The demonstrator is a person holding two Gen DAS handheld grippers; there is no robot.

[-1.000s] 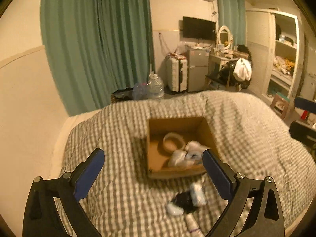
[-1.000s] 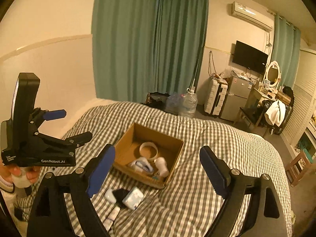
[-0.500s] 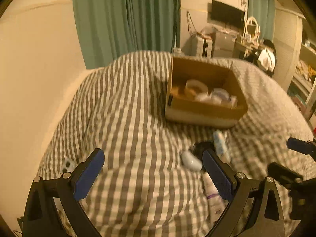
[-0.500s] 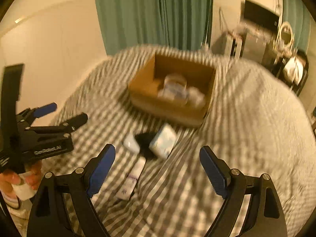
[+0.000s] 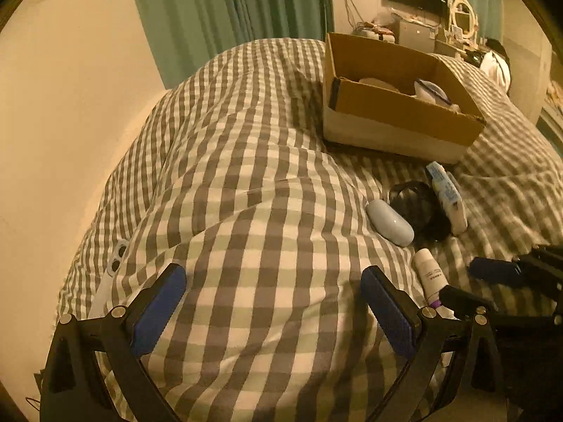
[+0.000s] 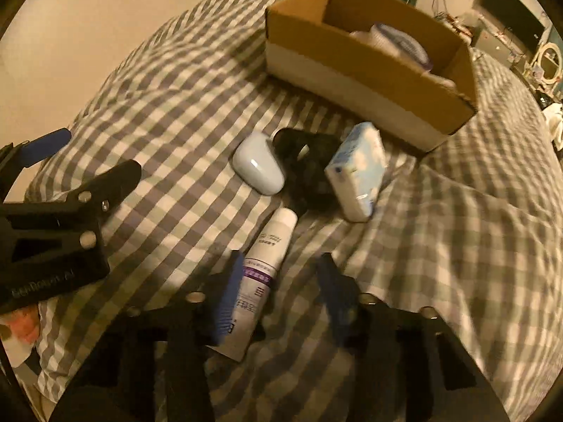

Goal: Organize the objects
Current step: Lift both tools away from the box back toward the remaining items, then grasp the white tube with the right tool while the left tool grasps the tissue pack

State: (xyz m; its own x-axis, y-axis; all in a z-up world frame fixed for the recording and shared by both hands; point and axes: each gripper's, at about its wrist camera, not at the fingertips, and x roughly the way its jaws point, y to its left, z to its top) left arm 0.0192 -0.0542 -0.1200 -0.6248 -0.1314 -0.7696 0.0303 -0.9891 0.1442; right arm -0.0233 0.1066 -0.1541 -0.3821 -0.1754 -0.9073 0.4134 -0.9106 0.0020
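Note:
A white tube with a purple band (image 6: 262, 267) lies on the checked bedcover; it also shows in the left wrist view (image 5: 430, 276). My right gripper (image 6: 281, 288) is low over the tube, its jaws partly closed with the tube between them, still a gap on the right side. Beyond lie a pale blue oval case (image 6: 258, 168), a black item (image 6: 306, 165) and a blue-white tissue pack (image 6: 359, 170). A cardboard box (image 6: 352, 70) holding several items stands behind. My left gripper (image 5: 272, 307) is open and empty over bare bedcover.
The bed (image 5: 246, 176) meets a cream wall on the left. A white object (image 5: 116, 263) peeks from the cover's left edge. Green curtains, a TV and furniture stand far behind the box.
Both grippers dropped lower and closer to the bed. My right gripper moved down over the white tube and its jaws narrowed from wide open. The left gripper stayed open.

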